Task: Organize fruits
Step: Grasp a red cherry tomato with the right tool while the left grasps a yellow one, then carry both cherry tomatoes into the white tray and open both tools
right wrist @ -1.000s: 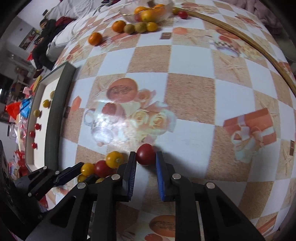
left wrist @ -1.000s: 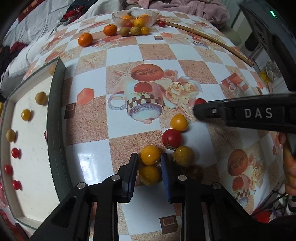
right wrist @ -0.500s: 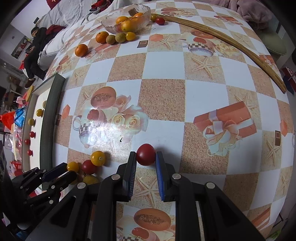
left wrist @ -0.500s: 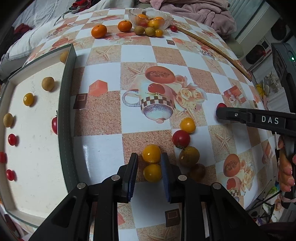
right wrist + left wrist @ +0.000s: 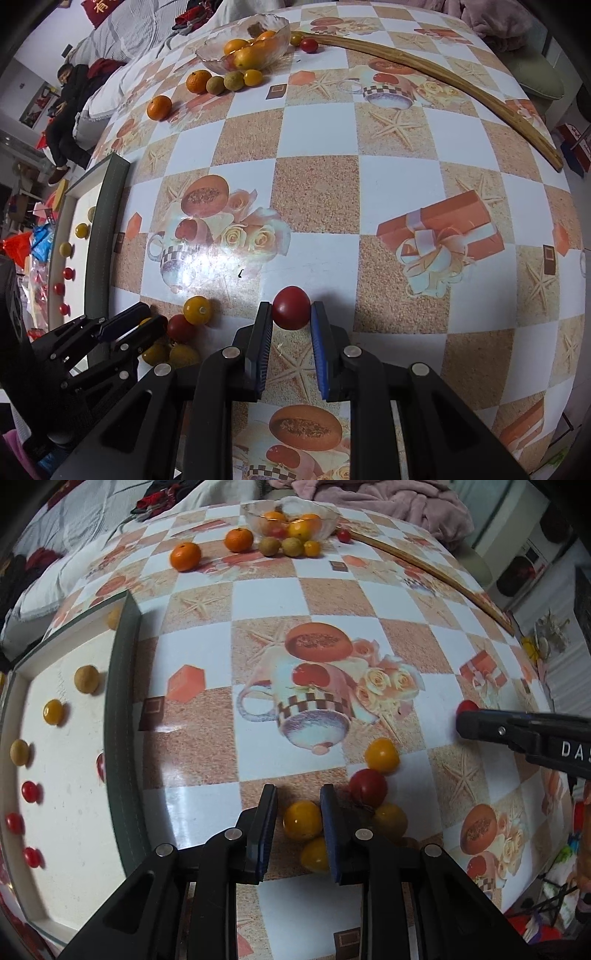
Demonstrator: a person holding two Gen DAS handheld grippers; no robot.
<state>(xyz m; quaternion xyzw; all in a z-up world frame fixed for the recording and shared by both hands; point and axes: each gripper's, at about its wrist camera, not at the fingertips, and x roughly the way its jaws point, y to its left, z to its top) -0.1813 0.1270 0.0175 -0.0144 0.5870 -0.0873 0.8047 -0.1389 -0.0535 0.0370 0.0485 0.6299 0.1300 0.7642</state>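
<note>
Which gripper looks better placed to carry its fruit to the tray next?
Probably left: the left gripper grips a yellow tomato beside the tray. The right gripper holds a red tomato farther away.

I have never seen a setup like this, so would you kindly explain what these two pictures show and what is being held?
No robot here: a person carries two hand-held grippers, each with a fisheye camera looking along its fingers. One picture comes from the left gripper, closed on a yellow tomato. The other comes from the right gripper, closed on a red tomato. Both work over a table with a patterned cloth. More small tomatoes lie loose nearby, a white tray holds fruit in rows, and a glass bowl of fruit stands at the far end.
</note>
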